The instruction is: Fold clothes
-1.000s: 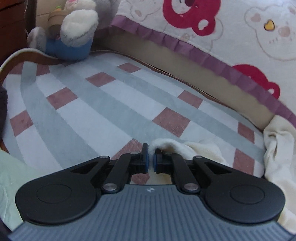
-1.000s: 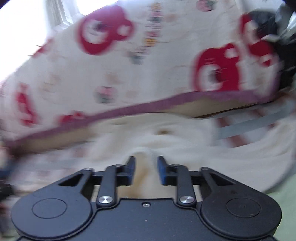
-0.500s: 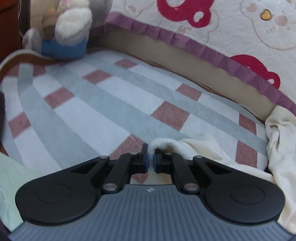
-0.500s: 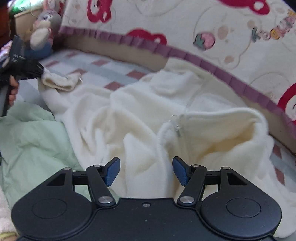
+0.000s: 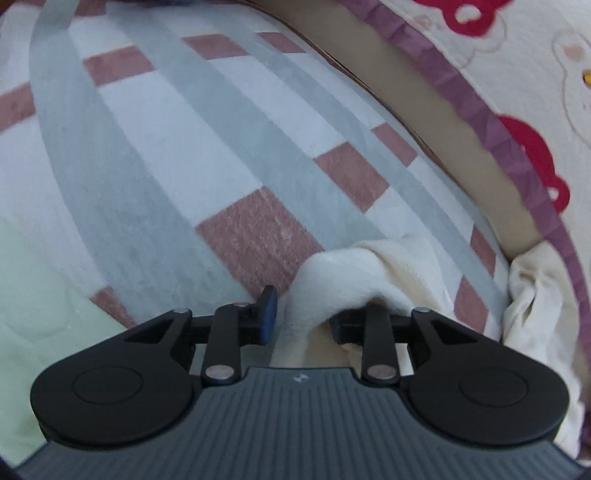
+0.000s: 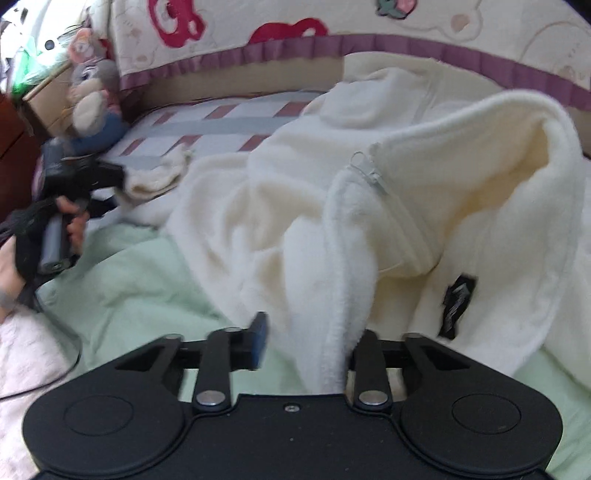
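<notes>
The cream fleece jacket [image 6: 424, 206] is lying crumpled across a checked bedsheet [image 5: 192, 155] and a pale green cover [image 6: 133, 280], its zip [image 6: 376, 181] facing up.

The left gripper [image 5: 301, 314] is opening; a cuff of the jacket [image 5: 343, 273] is draped between the parted jaws and over the right finger, with a gap showing beside the left pad. In the right wrist view a hand [image 6: 70, 229] is holding that tool at the far left.

The right gripper [image 6: 306, 343] is closing, jaws apart, with the jacket's front edge hanging between them against the right finger.

A plush toy [image 6: 92, 99] is sitting at the far left by a bear-print quilt [image 6: 369, 18].
</notes>
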{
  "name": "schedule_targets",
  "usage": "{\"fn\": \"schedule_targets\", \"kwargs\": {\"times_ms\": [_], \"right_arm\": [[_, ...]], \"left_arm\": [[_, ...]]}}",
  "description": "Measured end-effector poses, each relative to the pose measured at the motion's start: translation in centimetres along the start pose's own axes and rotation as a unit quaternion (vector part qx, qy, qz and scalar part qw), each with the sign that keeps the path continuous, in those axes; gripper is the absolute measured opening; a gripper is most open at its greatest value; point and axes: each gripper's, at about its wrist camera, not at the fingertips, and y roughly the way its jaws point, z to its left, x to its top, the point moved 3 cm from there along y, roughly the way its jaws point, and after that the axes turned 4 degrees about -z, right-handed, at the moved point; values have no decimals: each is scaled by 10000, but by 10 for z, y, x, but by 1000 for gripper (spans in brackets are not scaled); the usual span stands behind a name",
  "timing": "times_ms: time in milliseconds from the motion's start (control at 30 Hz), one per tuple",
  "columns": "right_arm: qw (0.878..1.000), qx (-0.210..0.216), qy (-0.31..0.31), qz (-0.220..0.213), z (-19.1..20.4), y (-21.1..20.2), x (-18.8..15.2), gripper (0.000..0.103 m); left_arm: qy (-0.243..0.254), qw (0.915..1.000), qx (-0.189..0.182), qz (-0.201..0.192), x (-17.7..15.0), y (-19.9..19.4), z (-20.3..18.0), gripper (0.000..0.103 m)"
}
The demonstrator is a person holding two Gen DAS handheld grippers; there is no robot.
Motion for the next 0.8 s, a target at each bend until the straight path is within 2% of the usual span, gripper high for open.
{"fn": "schedule_targets", "kwargs": {"times_ms": [33, 100, 133, 167, 200, 233, 267, 300, 333, 400, 467, 500, 567, 600, 667, 733, 767, 800], "right_arm": [[9998, -133, 120, -43, -6, 7, 1, 58], [9985, -349, 410, -126, -20, 20, 2, 59], [9955, -93, 927, -145, -31, 26, 2, 59], [9891, 176, 1450, -159, -42, 33, 2, 51], [9783, 514, 2003, -138, -51, 38, 1, 20], [9707, 733, 2284, -155, -54, 38, 5, 12], [9725, 761, 2167, -379, -51, 27, 15, 12], [9736, 796, 2050, -618, -49, 16, 26, 12], [9719, 883, 1948, -982, -47, -5, 40, 12], [9583, 989, 1997, -1790, -52, -57, 68, 11], [9393, 993, 2090, -2531, -63, -118, 84, 11], [9314, 975, 2099, -2808, -68, -146, 85, 11], [9235, 888, 2064, -3109, -75, -192, 81, 9], [9232, 880, 2072, -3115, -77, -208, 74, 8], [9224, 1017, 2144, -3048, -73, -229, 56, 8], [9300, 1355, 2162, -2645, -55, -222, 35, 8], [9357, 1498, 2131, -2380, -43, -213, 24, 8], [9454, 1576, 2010, -2024, -28, -195, 13, 8]], "left_arm": [[11, 10000, -3, -18, 0, 1, 0, 28], [164, 9998, 17, -98, 0, 5, -6, 32], [275, 9995, 29, -150, 0, 7, -10, 37], [397, 9990, 43, -199, 0, 10, -15, 46], [635, 9977, 83, -230, 1, 12, -21, 44], [903, 9955, 134, -239, 0, 15, -28, 40], [1213, 9921, 197, -253, -1, 17, -35, 14], [1510, 9878, 254, -275, -1, 17, -42, 4], [1690, 9845, 244, -391, 0, 13, -48, 4], [1859, 9796, 71, -754, 13, -7, -62, 4], [1969, 9735, -183, -1147, 34, -37, -75, 4], [2131, 9664, -173, -1428, 49, -59, -81, 4], [2321, 9513, -82, -2028, 79, -100, -85, 4], [2388, 9432, -48, -2310, 94, -120, -86, 4], [1997, 9458, -229, -2549, 125, -158, -70, 4], [1574, 9508, -337, -2645, 150, -188, -51, 4], [1478, 9531, -234, -2630, 155, -193, -43, 4], [1433, 9538, 29, -2640, 159, -194, -33, 4]]}}
